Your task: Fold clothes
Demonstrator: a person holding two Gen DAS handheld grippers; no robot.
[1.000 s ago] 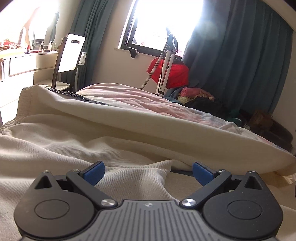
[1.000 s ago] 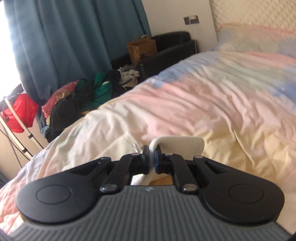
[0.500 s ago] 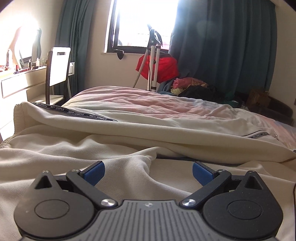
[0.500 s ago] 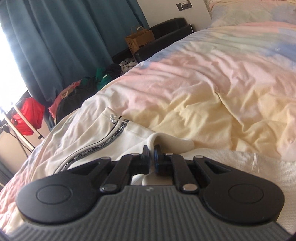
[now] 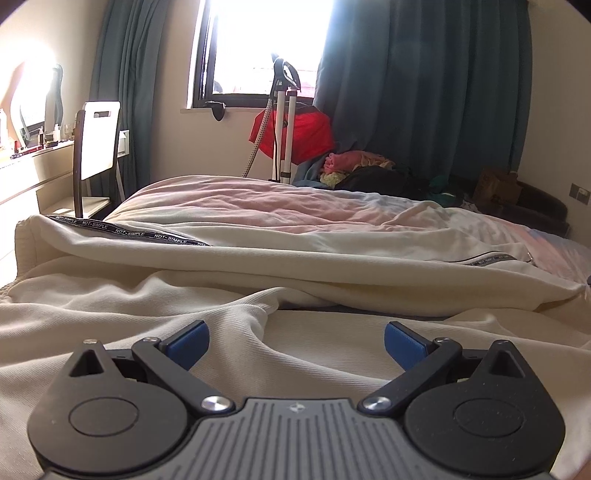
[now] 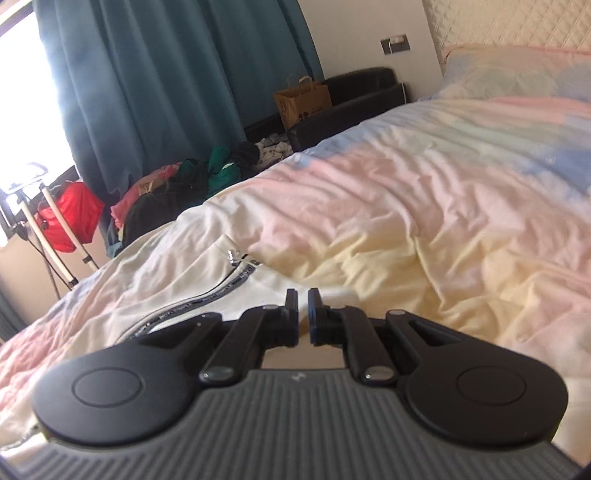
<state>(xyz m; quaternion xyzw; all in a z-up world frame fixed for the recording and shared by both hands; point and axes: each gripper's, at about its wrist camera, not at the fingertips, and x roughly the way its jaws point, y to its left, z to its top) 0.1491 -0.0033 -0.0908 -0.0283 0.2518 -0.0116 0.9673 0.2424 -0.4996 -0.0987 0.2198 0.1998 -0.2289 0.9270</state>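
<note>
Both cameras sit low over the bed [image 5: 258, 199], each looking forward past its own gripper's fingers and tilted slightly down. The left wrist view skims close over a cream jacket [image 5: 258, 258], facing the window [image 5: 266, 48] at 12 o'clock. The right wrist view faces across the bedspread toward the headboard [image 6: 517, 26] at 2 o'clock. Both take in the teal curtain [image 5: 424, 81], red bag [image 6: 70, 214] and clothes pile [image 6: 177, 188].

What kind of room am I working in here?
Most likely a home bedroom: a bed with a pastel duvet and a padded headboard, teal curtains at the window, and a heap of clothes on the floor beside it.
</note>
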